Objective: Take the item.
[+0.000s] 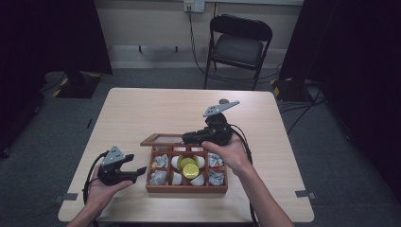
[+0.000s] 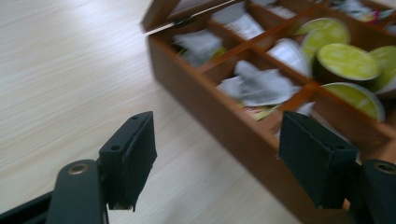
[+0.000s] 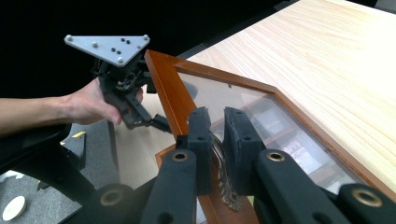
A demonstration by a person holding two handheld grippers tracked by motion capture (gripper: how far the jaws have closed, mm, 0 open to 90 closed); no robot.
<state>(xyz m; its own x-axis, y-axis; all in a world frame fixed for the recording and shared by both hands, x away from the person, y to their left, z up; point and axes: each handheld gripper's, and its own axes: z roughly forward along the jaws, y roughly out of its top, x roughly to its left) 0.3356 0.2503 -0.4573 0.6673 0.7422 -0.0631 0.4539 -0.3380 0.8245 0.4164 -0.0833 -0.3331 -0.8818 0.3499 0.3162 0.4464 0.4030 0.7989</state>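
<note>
Two tongs at work, as noted from the high view: found the right tongs [image 1: 188, 138] at the back edge of the wooden box [image 1: 187, 189], on its lid [image 1: 161, 139], raised partway over the desk [image 1: 142, 109]. Found the left tongs [image 1: 137, 171] just beside the box's left wall, apart from it. Counted yellow-topped capsules [image 1: 188, 165] in the middle compartments.

From the left gripper view, saw the left tongs [image 2: 217, 154] spread wide and holding nothing, with the box's near wall [image 2: 205, 102] just ahead between the jaws. Made out crumpled sachets [image 2: 259, 86] and a green-lidded capsule [image 2: 345, 60] inside.

From the right gripper view, saw the right tongs [image 3: 218, 116] pressed together on the small ornate metal handle [image 3: 229, 198] at the lid's front rail, with the glass pane [image 3: 261, 116] tilted beyond. Spotted the other hand [image 3: 88, 105] farther off.

Judged the step in hand to be swinging the lid on its hinge. Judged it best done thus: held the pinch firm and square on the handle, since thin metal could slip sideways; followed the hinge's arc rather than pulling straight, to avoid dragging the box across the desk; brought the spread tongs against the left wall as a brace; stayed off the glass.
</note>
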